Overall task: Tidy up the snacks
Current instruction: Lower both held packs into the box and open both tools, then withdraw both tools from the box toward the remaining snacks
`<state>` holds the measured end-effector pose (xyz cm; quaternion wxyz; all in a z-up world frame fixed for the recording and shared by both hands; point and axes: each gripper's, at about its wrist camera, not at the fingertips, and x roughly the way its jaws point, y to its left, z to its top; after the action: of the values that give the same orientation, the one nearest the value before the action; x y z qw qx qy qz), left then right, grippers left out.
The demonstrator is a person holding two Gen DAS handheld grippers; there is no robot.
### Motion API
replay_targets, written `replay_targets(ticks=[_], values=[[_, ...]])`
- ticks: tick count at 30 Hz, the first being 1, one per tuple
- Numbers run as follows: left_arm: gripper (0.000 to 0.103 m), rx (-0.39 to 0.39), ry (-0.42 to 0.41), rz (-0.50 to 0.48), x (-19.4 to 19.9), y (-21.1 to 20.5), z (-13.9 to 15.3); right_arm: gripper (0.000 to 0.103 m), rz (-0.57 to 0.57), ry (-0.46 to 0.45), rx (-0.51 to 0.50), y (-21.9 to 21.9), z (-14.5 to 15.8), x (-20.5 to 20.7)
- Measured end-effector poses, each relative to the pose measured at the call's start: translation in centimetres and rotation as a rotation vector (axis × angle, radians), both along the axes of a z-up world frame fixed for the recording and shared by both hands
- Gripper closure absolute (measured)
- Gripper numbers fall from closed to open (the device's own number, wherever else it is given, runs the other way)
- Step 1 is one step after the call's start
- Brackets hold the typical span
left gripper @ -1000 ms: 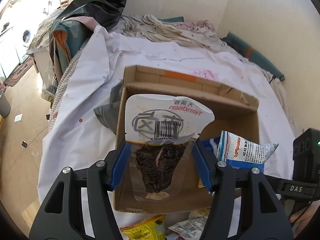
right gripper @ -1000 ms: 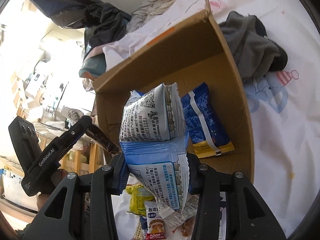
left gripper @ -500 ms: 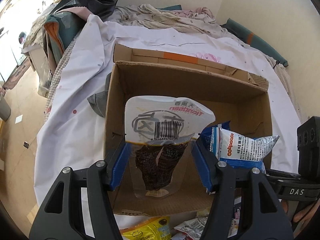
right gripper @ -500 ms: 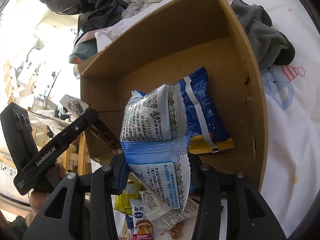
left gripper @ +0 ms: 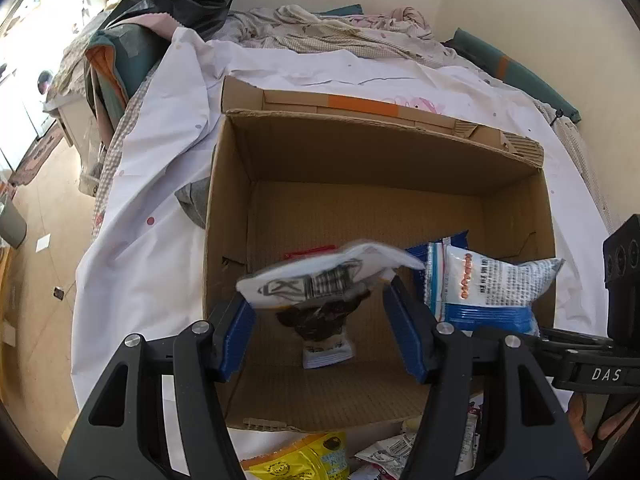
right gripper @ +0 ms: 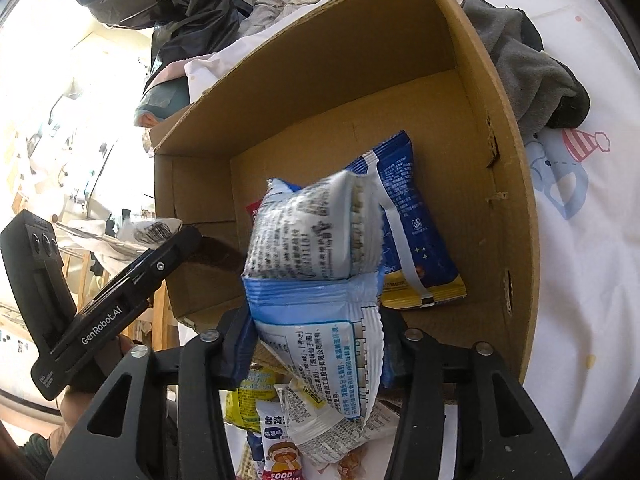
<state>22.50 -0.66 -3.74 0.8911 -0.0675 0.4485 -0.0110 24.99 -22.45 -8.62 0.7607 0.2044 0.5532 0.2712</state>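
Over the open cardboard box (left gripper: pixel 224 240) on the bed (left gripper: pixel 152 240), mid-drop: left claw (left gripper: pixel 320 328) spread wide and released, with the barcoded pouch of dark dried snack (left gripper: pixel 320 292) blurred and tipped between the blue pads (left gripper: pixel 240 332), apparently falling free toward the box floor. Beside it, right claw (right gripper: pixel 316 344) clenched on a blue-and-white snack packet (right gripper: pixel 316 264), held upright above the box's near wall. Already inside: a dark blue packet (right gripper: pixel 416 236) flat on the floor and a red packet (left gripper: pixel 310 250) partly hidden. Outside, toward the bed's near edge: a yellow packet (left gripper: pixel 304 460) among other loose snacks. Step in hand, by the look of it: loading snacks into the box, two at a time. Next, probably: carry the right packet further in over bare cardboard, lower, spread the fingers, then send the freed left claw to the loose pile.
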Motion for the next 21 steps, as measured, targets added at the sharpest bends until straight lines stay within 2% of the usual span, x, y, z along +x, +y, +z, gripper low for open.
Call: replay_targets(ticks=[4, 6, 7, 11, 12, 15, 21], values=[[0.043, 0.02, -0.027, -0.011, -0.2, -0.3, 0.6, 0.043, 0.002, -0.02, -0.007, 0.1, 0.2, -0.1], [0.034, 0.031, -0.024, -0.016, -0.2, -0.5, 0.6, 0.032, -0.009, -0.046, -0.028, 0.0, 0.5, -0.2], [0.028, 0.035, -0.023, -0.015, -0.3, -0.5, 0.5, 0.03, -0.013, -0.061, -0.033, 0.0, 0.7, -0.3], [0.023, 0.03, -0.017, -0.011, -0.5, -0.4, 0.4, 0.005, -0.042, -0.138, -0.074, 0.0, 2.0, -0.7], [0.022, 0.033, -0.016, -0.009, -0.6, -0.4, 0.4, 0.001, -0.051, -0.154, -0.081, 0.0, 2.3, -0.8], [0.021, 0.035, -0.028, -0.002, -1.0, -0.2, 0.6, 0.001, -0.061, -0.195, -0.085, -0.1, 3.1, -1.0], [0.021, 0.018, -0.108, 0.029, -2.3, 0.8, 2.4, 0.001, -0.091, -0.243, -0.101, -0.7, 4.2, -1.6]])
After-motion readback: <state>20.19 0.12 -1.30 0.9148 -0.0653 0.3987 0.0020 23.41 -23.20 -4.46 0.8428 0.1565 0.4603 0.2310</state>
